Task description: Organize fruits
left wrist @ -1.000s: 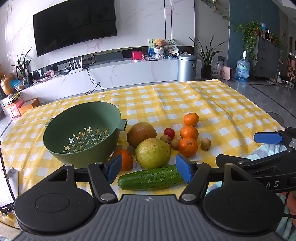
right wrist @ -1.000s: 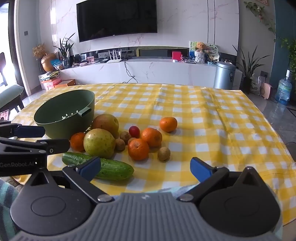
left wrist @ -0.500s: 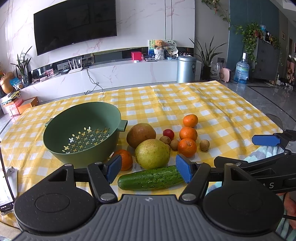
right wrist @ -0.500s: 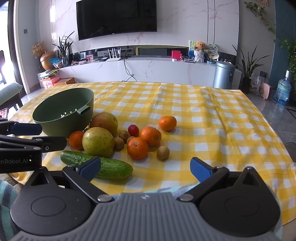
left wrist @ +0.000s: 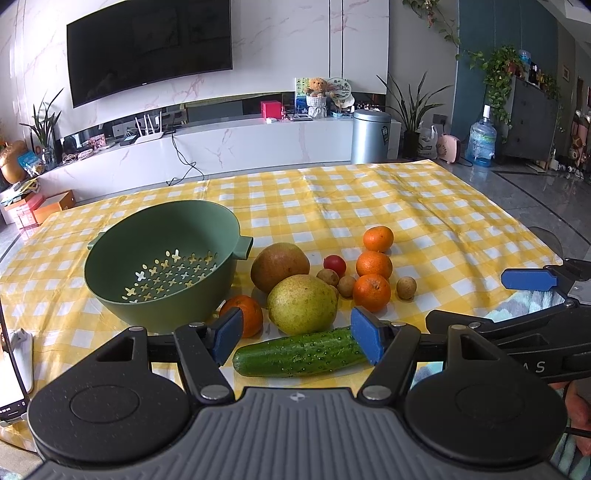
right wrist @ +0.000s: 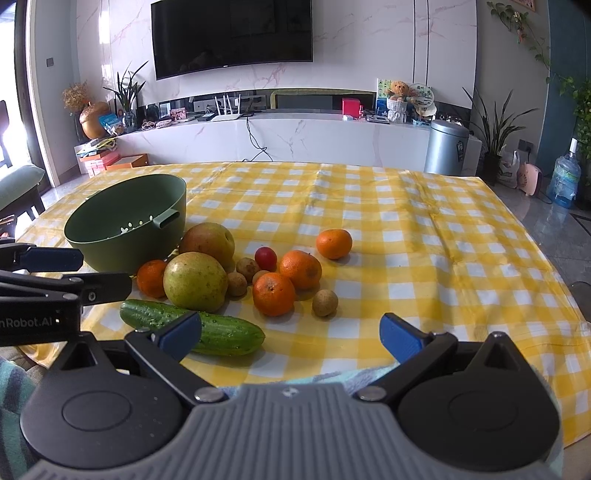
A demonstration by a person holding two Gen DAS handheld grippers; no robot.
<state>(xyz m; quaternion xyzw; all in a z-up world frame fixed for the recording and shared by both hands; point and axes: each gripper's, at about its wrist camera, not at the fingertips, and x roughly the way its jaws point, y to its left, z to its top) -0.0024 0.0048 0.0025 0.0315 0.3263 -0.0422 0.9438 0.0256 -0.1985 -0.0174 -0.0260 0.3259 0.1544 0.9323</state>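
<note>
The left gripper hangs low at the near edge of the yellow-and-white checked tablecloth, its blue-padded jaws apart and holding nothing. Between those jaws, lying crosswise, is the bumpy dark green cucumber; its right end disappears behind the right pad. Just beyond the cucumber stands the large yellow-green pear, with the brownish round pear behind it. Partly hidden by the left pad is a small orange mandarin, which sits against the foot of the sage-green plastic colander bowl with cross-shaped holes, ahead and to the left of the jaws.

Ahead and to the right of the jaws are three more mandarins, a small red cherry tomato and brown round longans.

The right gripper also has its jaws wide apart and empty, with bare tablecloth between them. From this view the cucumber lies to the left, its middle crossed by the left pad, and the colander shows only its outer wall and handle, most of its perforated floor hidden. This view separates the near longan clearly from the mandarin cluster. Each camera catches the other gripper's black arm at its side edge.

Behind the table run a white marble console, a wall-mounted black television and a silver cylindrical bin.
</note>
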